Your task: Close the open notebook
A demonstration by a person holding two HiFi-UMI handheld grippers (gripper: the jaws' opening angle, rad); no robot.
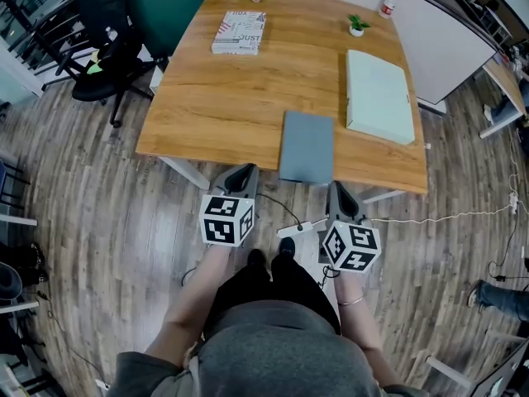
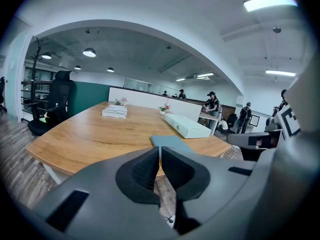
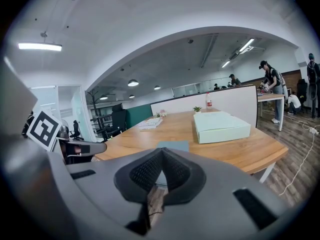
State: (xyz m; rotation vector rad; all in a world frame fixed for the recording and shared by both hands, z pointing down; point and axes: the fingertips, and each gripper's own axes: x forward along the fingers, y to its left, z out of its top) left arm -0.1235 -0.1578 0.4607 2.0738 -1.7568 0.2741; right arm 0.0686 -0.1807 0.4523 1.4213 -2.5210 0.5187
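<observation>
The left tongs and right tongs are hanging closed, empty. The notebook is looking closed already, probably needing only a gentle press.

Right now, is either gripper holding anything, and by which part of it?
Nothing is held. The left gripper and the right gripper are both shut and empty, short of the table, where the grey notebook lies closed.
</observation>
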